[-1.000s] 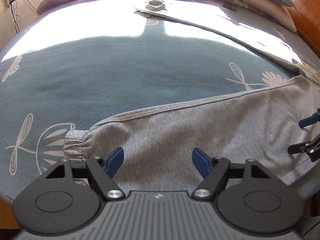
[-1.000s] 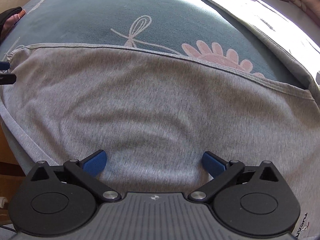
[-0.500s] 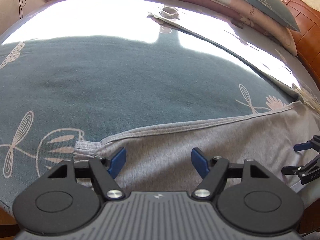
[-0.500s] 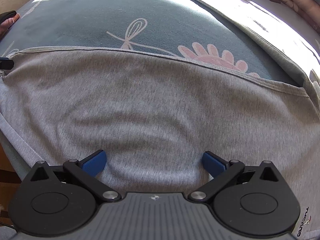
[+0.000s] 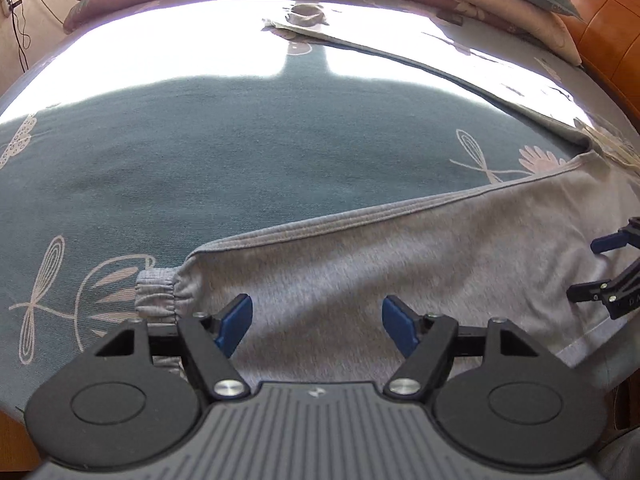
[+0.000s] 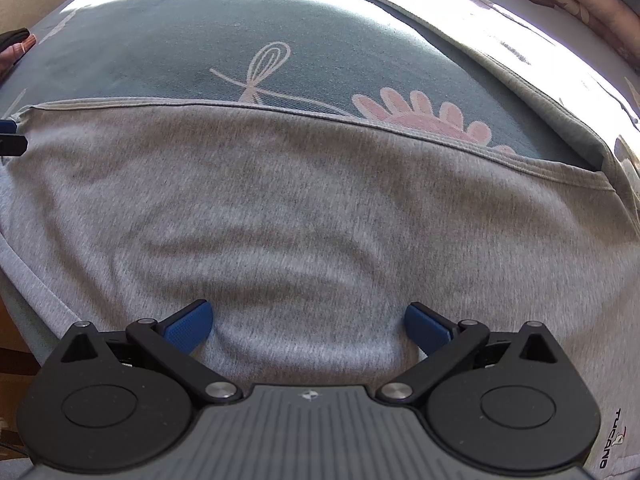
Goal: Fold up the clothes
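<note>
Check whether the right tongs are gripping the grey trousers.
Cannot tell. In the right wrist view the right tongs stand wide open over the grey trousers; the blue pads press nothing between them, but whether their tips rest on the cloth is unclear.

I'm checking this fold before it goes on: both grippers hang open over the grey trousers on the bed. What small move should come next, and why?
Probably lower the left gripper and close it on the grey trousers near the elastic cuff. Its jaws stand open with nothing pinched; the right gripper is open too.
</note>
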Tool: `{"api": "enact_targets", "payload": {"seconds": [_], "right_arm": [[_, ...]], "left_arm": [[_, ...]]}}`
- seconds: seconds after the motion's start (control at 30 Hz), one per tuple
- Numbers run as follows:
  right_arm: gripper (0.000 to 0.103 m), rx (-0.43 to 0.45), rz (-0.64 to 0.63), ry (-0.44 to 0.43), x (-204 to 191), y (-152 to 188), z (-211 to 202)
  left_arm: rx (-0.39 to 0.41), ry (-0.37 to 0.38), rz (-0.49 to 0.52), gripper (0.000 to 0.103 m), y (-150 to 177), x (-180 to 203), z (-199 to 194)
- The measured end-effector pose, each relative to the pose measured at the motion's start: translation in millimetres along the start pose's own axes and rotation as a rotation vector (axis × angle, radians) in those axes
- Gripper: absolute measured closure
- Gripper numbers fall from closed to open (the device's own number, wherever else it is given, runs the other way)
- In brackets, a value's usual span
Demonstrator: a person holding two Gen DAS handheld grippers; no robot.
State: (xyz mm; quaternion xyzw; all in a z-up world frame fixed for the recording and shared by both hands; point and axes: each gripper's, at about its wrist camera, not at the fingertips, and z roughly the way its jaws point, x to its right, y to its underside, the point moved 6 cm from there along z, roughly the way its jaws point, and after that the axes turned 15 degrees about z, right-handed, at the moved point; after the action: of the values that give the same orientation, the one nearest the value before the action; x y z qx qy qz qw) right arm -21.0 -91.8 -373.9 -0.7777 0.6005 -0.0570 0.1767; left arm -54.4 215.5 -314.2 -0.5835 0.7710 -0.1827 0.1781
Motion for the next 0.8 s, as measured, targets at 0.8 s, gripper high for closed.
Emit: {"api": "enact_targets", "payload": {"seconds": [0.8], "right_arm": [[0.000,-0.003,-0.097,-0.007,-50.0,4.0,1.6]], "left_arm": [[-0.179,0.068,0.122,0.027,47.2,44.4,-2.3]]}}
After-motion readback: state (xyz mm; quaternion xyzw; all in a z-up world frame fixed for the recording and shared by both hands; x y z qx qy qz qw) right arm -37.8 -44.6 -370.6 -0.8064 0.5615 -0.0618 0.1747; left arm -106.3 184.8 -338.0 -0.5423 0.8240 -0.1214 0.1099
